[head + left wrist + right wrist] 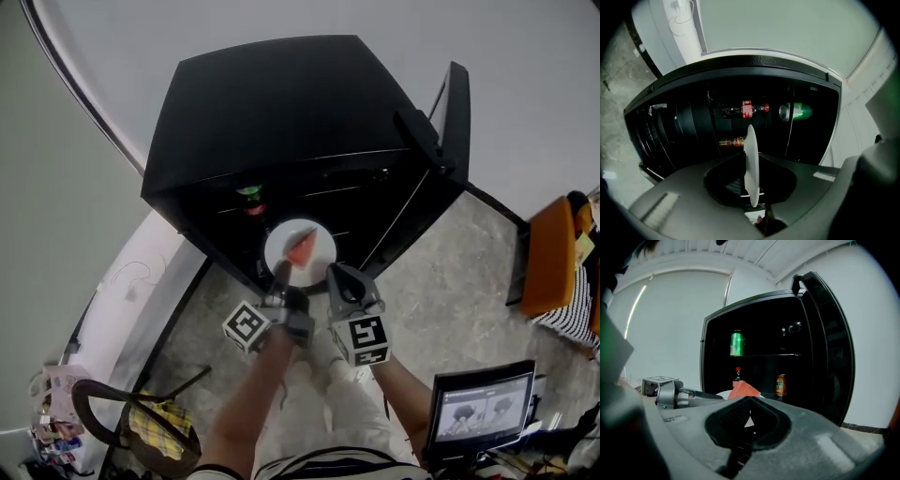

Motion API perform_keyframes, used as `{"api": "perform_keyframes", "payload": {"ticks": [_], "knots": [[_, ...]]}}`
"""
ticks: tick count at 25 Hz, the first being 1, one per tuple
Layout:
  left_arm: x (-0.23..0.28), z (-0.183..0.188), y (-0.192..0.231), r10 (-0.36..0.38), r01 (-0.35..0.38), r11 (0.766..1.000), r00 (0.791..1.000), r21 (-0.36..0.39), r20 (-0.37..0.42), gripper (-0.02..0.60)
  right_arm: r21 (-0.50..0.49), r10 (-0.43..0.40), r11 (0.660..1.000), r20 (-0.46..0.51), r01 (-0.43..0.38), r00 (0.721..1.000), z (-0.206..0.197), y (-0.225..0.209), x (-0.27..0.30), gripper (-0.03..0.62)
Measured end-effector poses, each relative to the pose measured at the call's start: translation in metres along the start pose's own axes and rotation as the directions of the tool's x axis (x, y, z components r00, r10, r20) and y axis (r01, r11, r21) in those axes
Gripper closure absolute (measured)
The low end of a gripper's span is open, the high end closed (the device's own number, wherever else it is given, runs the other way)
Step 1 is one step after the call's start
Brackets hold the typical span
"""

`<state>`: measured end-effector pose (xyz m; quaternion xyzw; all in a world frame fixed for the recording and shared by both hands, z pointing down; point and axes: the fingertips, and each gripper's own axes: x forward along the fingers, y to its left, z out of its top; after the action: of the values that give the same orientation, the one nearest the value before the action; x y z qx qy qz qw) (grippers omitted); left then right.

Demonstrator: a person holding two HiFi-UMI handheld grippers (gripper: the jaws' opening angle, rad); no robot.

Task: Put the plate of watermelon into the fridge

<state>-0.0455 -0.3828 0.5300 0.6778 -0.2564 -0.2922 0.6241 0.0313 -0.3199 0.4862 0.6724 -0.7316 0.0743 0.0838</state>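
A white plate (317,241) with a red watermelon wedge (301,249) is held at the mouth of the open black fridge (281,103), level with a lower shelf. My left gripper (280,276) is shut on the plate's near rim. In the left gripper view the plate (751,159) stands edge-on between the jaws of the left gripper (753,197). My right gripper (339,277) hangs just right of the plate, apart from it, jaws together on nothing. The right gripper view shows the wedge (743,390) and plate (723,394) beyond the right gripper (747,423).
The fridge door (455,112) is swung open to the right. Inside are a green can (737,343), a red-capped bottle (738,375) and an orange can (781,385). An orange chair (553,253), a screen (480,405) and a bag (159,427) stand around the person.
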Motion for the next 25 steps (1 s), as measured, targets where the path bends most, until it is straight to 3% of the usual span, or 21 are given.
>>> {"api": "perform_keyframes", "payload": {"ticks": [5,10,21,25], "knots": [[0.014,0.002,0.011,-0.032,0.032,0.999,0.999,0.001,0.019,0.552,0.011,-0.015,1.0,0.01,0.014,1.0,-0.016,-0.005,0.016,0.594],[0.019,0.008,0.039,0.003,-0.002,1.0,1.0,-0.014,0.027,0.551,0.007,-0.022,1.0,0.004,0.022,1.0,-0.035,-0.007,0.027,0.594],[0.043,0.013,0.063,-0.03,0.032,0.999,0.998,-0.035,0.051,0.543,-0.037,-0.008,0.999,0.023,0.009,1.0,-0.067,-0.002,0.048,0.594],[0.052,0.013,0.069,-0.008,0.01,0.999,0.999,-0.039,0.049,0.542,-0.049,0.005,0.999,0.03,-0.004,1.0,-0.07,0.001,0.052,0.594]]}}
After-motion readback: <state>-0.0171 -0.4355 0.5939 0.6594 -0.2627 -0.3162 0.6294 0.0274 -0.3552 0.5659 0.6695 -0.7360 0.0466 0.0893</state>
